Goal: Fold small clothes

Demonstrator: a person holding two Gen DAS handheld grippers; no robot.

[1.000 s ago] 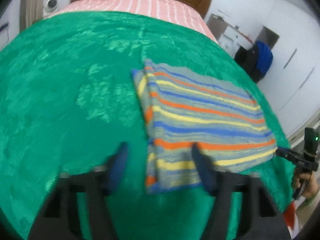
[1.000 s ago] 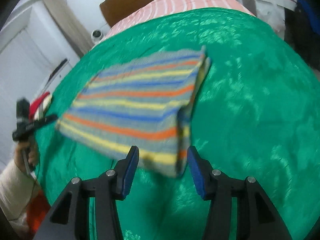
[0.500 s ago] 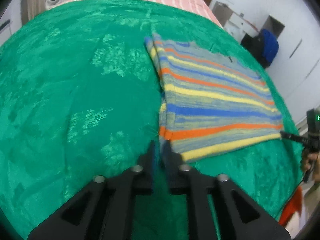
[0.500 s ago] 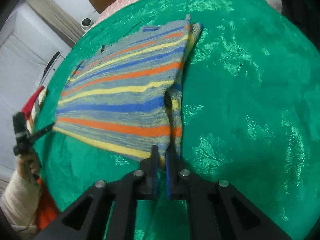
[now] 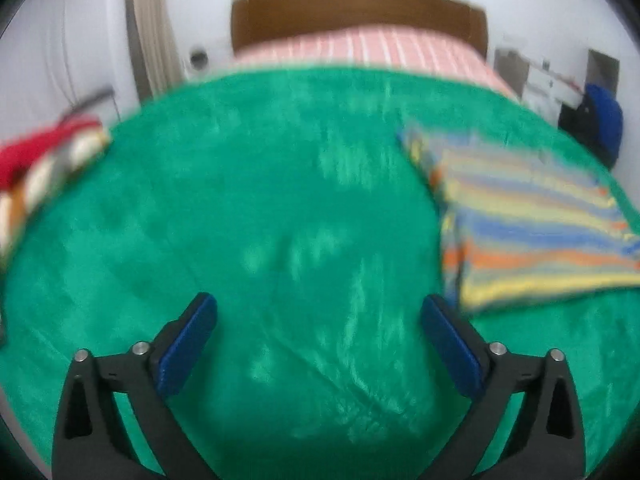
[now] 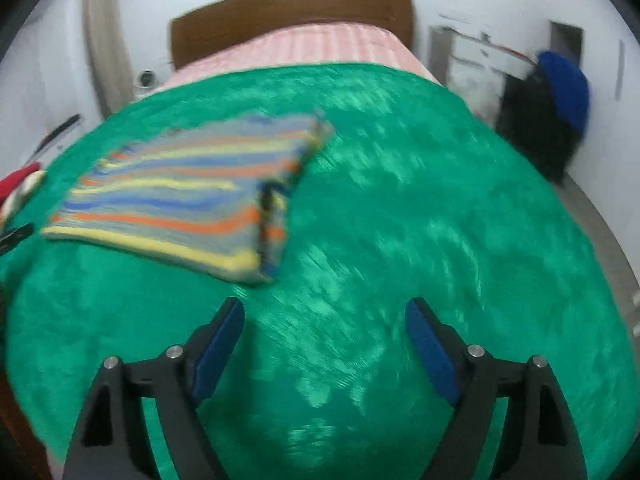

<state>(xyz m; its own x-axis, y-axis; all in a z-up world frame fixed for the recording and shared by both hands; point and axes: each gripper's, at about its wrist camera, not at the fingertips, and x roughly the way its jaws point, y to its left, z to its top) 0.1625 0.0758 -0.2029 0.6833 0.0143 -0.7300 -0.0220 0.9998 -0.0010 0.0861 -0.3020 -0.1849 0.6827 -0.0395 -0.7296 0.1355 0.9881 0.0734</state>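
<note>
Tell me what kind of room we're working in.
Most likely a bedroom: a bed with a brown wooden headboard, a pink striped sheet, and a green patterned blanket spread over it.

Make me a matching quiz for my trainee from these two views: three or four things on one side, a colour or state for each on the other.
Things:
1. blanket
2. folded garment
3. headboard
4. left gripper

Descriptions:
A. striped, lying flat
B. brown
C. open, holding nothing
D. green

Pairs: 1-D, 2-A, 3-B, 4-C
</note>
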